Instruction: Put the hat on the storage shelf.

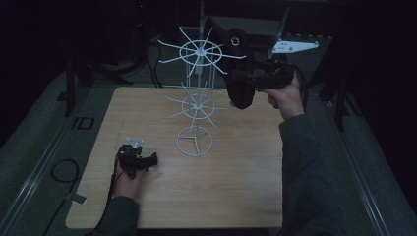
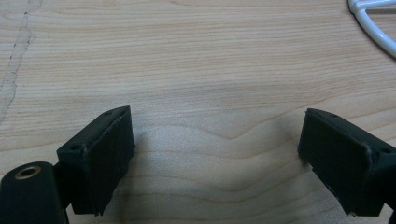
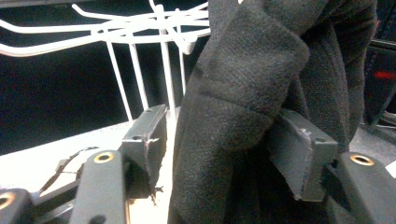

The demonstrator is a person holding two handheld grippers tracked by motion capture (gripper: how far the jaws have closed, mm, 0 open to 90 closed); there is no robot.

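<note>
Black fleece hat (image 3: pixel 243 107) grasped in right claw (image 3: pixel 219 154) beside white wire rack (image 1: pixel 196 98), left claw (image 2: pixel 217 158) released above table (image 2: pixel 210 70)

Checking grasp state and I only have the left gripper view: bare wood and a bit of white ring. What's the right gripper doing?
Observer: The right gripper is raised beside the white wire rack, with a black fabric piece between its jaws.
Operator: Is the fabric on a hook yet?
Observer: Can't tell. In the high view it hangs against the rack's upper tier of prongs, but contact is hidden.
Operator: And my left gripper, where is it relative to the rack?
Observer: The left gripper sits low on the wooden table, left of the rack's base ring, jaws open, nothing between them.
</note>
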